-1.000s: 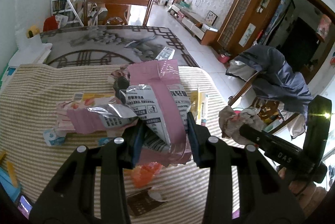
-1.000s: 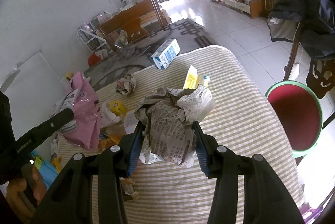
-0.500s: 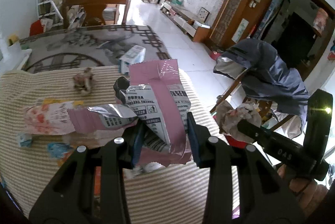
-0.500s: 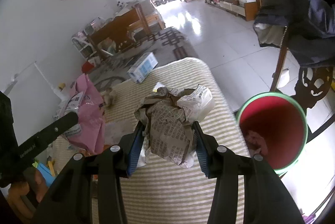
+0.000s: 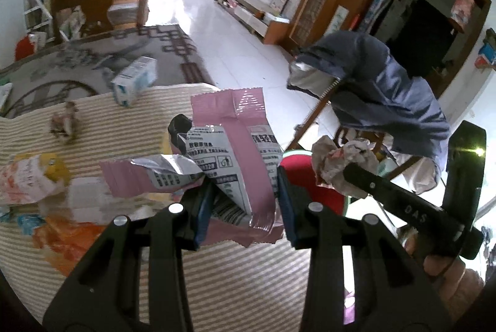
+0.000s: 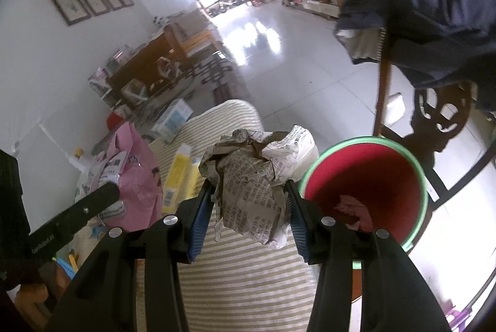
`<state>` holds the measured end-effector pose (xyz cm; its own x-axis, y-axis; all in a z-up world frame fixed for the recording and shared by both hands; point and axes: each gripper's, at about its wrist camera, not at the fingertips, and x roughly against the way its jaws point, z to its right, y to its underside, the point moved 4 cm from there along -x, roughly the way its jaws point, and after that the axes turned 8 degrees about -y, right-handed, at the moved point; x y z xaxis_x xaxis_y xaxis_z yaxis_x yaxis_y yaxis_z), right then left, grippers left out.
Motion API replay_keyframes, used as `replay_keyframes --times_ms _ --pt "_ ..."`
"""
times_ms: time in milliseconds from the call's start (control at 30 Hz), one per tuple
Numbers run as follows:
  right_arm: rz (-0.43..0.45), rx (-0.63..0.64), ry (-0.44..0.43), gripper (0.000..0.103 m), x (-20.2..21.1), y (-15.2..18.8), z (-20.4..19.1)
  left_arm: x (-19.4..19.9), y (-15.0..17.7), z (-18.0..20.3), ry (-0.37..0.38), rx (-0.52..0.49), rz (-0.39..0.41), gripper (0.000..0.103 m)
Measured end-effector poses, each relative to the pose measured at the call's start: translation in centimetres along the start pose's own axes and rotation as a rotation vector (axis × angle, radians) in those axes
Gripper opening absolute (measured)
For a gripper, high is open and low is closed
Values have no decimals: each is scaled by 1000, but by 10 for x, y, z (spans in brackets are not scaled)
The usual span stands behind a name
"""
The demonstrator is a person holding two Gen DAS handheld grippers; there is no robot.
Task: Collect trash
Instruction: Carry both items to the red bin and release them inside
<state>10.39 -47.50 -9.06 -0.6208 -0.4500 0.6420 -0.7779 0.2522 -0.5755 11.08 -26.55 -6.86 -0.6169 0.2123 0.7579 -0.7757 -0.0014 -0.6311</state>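
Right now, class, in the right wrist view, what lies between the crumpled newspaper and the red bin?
Nothing lies between the crumpled newspaper and the red bin except the right gripper's own finger, seen in the right wrist view.

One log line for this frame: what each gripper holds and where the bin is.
left gripper: shut on pink wrapper | right gripper: shut on crumpled newspaper | red bin: beside table edge, right of newspaper, some trash inside
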Motion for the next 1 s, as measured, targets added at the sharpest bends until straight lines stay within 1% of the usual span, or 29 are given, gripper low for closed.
replay_keyframes --times_ms 233,333,567,700,833,867,900,933,1000 --pt "27 -85 63 45 19 -6 51 -29 -3 49 59 -65 -44 37" --pt "28 -114 88 45 24 -8 72 -48 -3 72 90 -92 -78 37" --pt "24 -150 111 46 28 -13 102 -87 2 110 116 -137 -150 37" --pt "21 -158 120 46 27 -17 113 -101 2 121 123 -151 -173 37" --pt "31 -167 122 49 26 -21 119 -109 1 129 135 -159 -182 38" --pt "34 -170 122 52 26 -22 121 -110 0 131 140 -161 -181 45" --pt "43 -173 126 56 26 -23 122 -111 -1 131 143 -161 -180 58" --pt "51 -178 134 62 26 -24 124 -110 -2 132 148 -158 -174 63" --pt "63 -194 138 66 27 -24 126 -107 -4 131 153 -155 -159 65"
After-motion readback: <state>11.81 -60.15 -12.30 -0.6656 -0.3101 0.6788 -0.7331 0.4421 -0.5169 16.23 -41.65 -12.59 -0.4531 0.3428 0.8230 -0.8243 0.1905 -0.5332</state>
